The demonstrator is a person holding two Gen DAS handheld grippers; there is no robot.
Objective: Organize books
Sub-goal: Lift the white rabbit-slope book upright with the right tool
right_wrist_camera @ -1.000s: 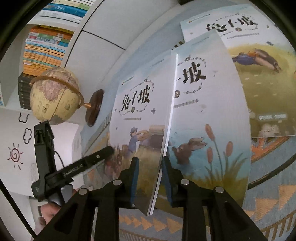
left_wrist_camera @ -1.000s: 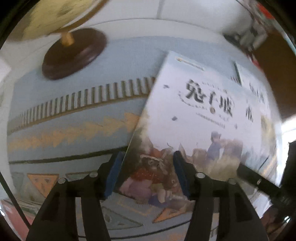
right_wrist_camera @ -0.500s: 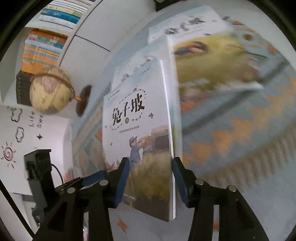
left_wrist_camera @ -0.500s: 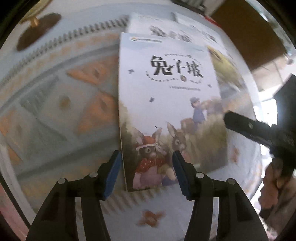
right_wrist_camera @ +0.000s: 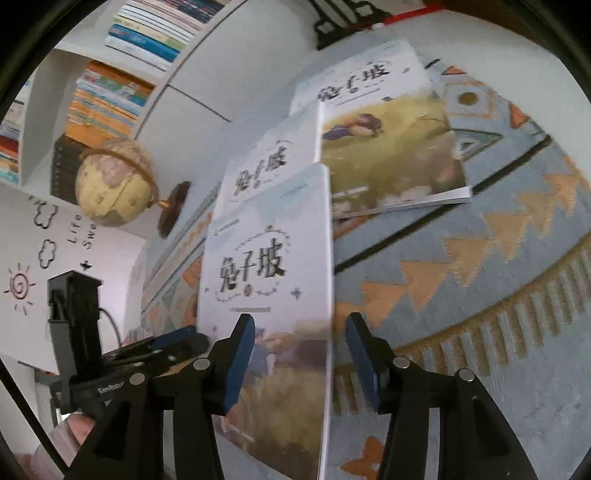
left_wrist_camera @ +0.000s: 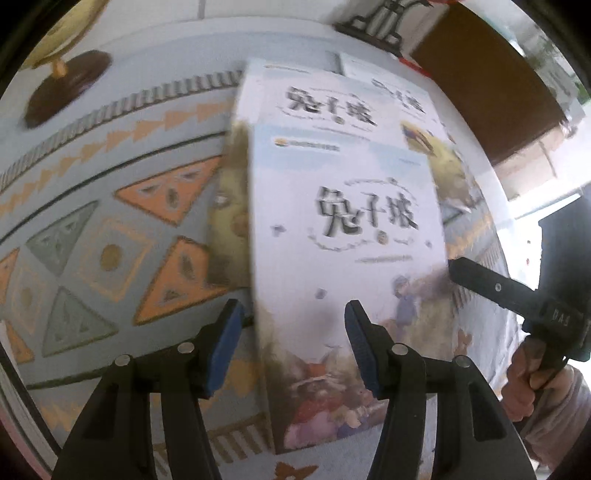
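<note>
Three copies of a white picture book with rabbit covers overlap on a patterned rug point(left_wrist_camera: 110, 221). The nearest book point(left_wrist_camera: 351, 221) point(right_wrist_camera: 269, 258) covers part of the middle book point(left_wrist_camera: 325, 107) point(right_wrist_camera: 266, 162), and the far book point(right_wrist_camera: 388, 140) lies behind. My left gripper point(left_wrist_camera: 291, 310) is opening over the nearest book's left edge: one pad is off the edge and the other is over the cover. My right gripper point(right_wrist_camera: 300, 321) is also opening. The book's right edge stands between its pads, with a gap to the right pad. The left gripper's fingers point(right_wrist_camera: 173, 341) reach that book's left side.
A globe point(right_wrist_camera: 114, 181) on a dark round base point(left_wrist_camera: 66, 88) stands at the rug's far corner. Behind it, a white shelf point(right_wrist_camera: 110, 92) holds stacked books. Dark wooden furniture point(left_wrist_camera: 487, 85) and a black stand point(left_wrist_camera: 376, 22) border the far side. A person's hand point(left_wrist_camera: 528, 373) grips the right tool.
The right jaws, shut on the book's edge a second ago, have spread apart. Both hands moved across the rug, and the book now overlaps the other two copies.
</note>
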